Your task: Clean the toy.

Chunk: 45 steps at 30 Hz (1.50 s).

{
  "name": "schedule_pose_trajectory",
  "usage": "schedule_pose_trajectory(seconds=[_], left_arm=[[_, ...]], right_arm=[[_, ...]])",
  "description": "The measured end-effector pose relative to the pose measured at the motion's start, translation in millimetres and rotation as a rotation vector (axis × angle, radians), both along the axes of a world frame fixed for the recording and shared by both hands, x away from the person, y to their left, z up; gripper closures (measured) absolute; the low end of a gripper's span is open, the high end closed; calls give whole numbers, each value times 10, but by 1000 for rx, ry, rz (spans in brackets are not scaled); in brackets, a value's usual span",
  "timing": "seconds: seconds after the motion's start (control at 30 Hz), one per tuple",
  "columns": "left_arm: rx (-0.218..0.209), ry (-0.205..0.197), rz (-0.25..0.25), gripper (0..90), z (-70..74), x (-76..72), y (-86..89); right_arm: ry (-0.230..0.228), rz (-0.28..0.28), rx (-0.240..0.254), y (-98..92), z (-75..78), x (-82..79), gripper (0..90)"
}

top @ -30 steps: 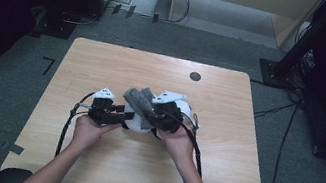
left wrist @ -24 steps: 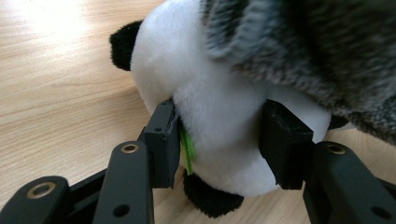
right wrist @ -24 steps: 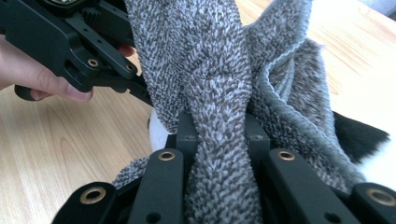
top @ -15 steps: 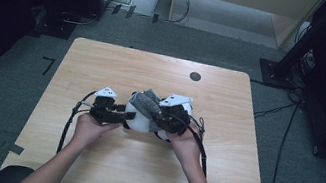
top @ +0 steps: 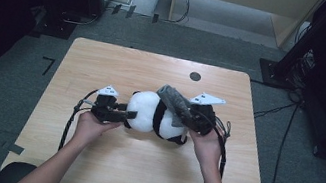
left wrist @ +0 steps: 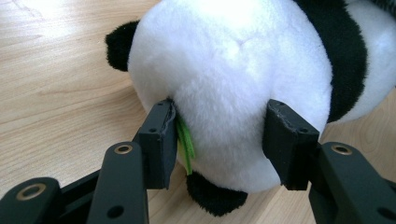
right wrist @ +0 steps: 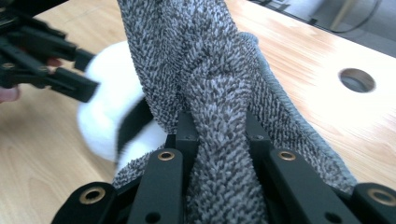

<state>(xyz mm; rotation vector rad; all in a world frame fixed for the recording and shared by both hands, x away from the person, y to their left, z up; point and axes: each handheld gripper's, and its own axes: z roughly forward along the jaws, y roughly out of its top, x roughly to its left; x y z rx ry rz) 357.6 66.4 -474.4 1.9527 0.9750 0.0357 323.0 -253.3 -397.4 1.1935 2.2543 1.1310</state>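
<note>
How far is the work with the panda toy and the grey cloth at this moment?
Done: the left gripper grips the plush panda on the table, and the right gripper is shut on the grey cloth. In hand: the cloth hangs over the panda's body. Left: probably wiping or covering the panda; the cloth lies on one part only.

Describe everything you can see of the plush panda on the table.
The plush panda is a soft, fluffy toy, white with a black band, ear and paw. It lies on its side on the wooden table. The left gripper clamps its white head, denting the fur beside a green tag. The grey cloth, held by the right gripper, drapes over its body.
</note>
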Motion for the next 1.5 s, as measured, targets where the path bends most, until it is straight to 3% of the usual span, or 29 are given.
schedule_pose_trajectory(seconds=[0.23,0.43,0.53,0.73,0.87,1.0,1.2,1.3,1.5], left_arm=[[-7,-6,-1,472,2,1,-2],[-1,-9,-5,470,2,-4,1],[-8,-4,-11,467,-9,-7,18],[-2,-7,-5,459,-14,-20,13],[0,-10,-7,455,-15,-17,17],[1,-11,-7,454,-15,-17,14],[4,-9,-4,454,-13,-19,8],[6,-6,-3,452,-16,-16,9],[8,-7,-1,452,-4,-21,-7]], right_arm=[[28,-67,57,-282,-82,28,752],[58,-140,70,-490,-173,72,759],[54,-133,120,-516,-99,56,761],[-37,-63,125,-252,199,-81,760],[-59,16,107,51,241,-128,760],[-43,91,69,383,132,-119,759],[24,165,-3,737,-172,-84,756],[16,178,-20,775,-279,-86,755],[17,172,-14,684,-241,-83,751]])
